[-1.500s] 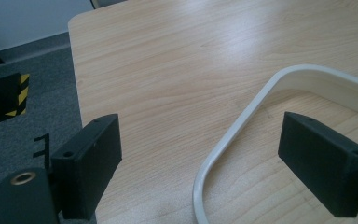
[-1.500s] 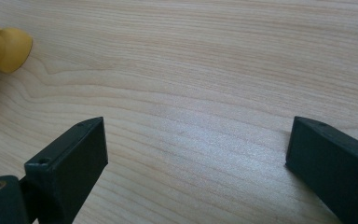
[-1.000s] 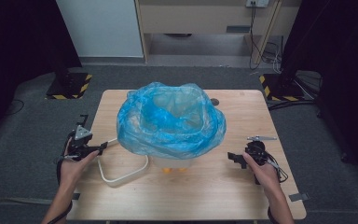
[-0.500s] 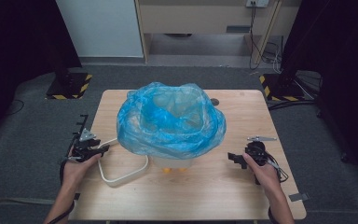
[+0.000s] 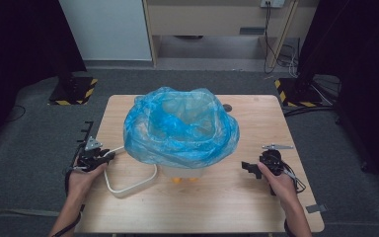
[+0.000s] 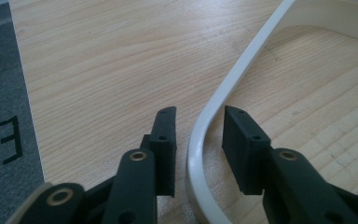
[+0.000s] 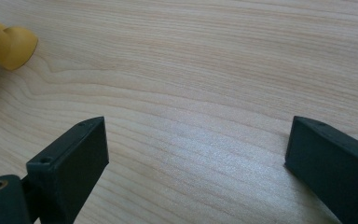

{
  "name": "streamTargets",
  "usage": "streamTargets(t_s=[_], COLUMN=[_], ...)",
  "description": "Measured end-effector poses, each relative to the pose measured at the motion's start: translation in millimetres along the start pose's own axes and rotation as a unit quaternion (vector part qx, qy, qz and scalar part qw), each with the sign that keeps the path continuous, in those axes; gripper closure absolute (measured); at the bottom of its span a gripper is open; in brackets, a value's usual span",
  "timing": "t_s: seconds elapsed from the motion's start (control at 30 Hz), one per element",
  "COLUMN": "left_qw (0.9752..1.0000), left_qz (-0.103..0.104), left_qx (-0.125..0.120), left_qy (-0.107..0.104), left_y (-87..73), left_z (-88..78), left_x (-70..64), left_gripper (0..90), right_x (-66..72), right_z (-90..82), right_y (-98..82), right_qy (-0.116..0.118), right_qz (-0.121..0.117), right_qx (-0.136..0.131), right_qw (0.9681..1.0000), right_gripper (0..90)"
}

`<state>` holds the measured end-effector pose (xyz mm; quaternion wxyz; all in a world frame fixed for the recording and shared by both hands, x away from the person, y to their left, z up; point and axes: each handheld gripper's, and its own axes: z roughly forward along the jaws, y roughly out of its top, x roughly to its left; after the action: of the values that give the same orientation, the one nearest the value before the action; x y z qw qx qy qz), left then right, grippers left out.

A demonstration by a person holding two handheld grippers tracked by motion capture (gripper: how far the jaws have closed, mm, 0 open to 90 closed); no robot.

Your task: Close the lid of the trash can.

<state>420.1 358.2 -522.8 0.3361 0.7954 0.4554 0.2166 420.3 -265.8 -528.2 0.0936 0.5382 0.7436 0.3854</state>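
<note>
A white bin [image 5: 185,172] lined with a crumpled blue plastic bag [image 5: 180,126] stands mid-table on yellow feet [image 5: 176,180]. A thin white band [image 5: 128,188] loops out from under it across the wood toward the left. My left gripper [image 5: 100,154] sits at that loop's left end. In the left gripper view the band [image 6: 242,60] runs between the jaws of the left gripper [image 6: 199,112], which have just been closing; narrow gaps still show on both sides of it. My right gripper [image 5: 246,166] rests low at the right, its jaws wide apart over bare wood [image 7: 198,122].
The wooden table [image 5: 276,123] ends close to the left of my left hand, with grey floor [image 6: 4,93] beyond. A small dark round spot [image 5: 227,107] lies behind the bag. One yellow foot [image 7: 14,44] lies ahead-left of the right gripper.
The left gripper's jaws have narrowed around the white band, with the hand shifting only slightly. The right hand and the bagged bin have stayed still.
</note>
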Motion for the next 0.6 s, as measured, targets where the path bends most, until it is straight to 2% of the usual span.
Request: streamTargets(t_s=[0.13, 0.23, 0.27, 0.37, 0.43, 0.6], left_qw=[1.0, 0.9999, 0.9999, 1.0, 1.0, 0.9998], left_qz=[0.005, 0.012, 0.009, 0.005, -0.001, -0.001], left_qx=[0.004, 0.007, 0.006, 0.004, -0.006, -0.02], left_qy=[0.005, 0.002, 0.007, 0.006, 0.004, 0.005], left_y=[-1.0, -1.6, -2.0, -3.4, -3.7, 1.6], left_z=[0.0, -1.0, -1.6, -3.0, -5.4, -14.1], left_x=[-0.9, -1.3, -1.2, 0.1, 1.1, 3.8], left_gripper=[75.8, 79.0, 79.8, 80.1, 80.1, 80.3], right_x=[-0.1, -0.2, -0.3, -0.8, -0.5, -0.6], right_z=[-0.1, -0.1, -0.1, -0.2, -0.1, -0.1], right_y=[-0.1, -0.1, -0.1, -0.2, -0.2, 0.3], right_qy=[0.0, 0.0, 0.0, 0.001, 0.001, 0.002], right_qz=[-0.001, -0.001, -0.001, -0.001, 0.0, 0.001], right_qx=[0.0, 0.0, 0.0, -0.002, -0.001, 0.001], right_qw=[1.0, 1.0, 1.0, 1.0, 1.0, 1.0], right_gripper=[5.8, 5.9, 5.9, 5.9, 5.9, 5.9])
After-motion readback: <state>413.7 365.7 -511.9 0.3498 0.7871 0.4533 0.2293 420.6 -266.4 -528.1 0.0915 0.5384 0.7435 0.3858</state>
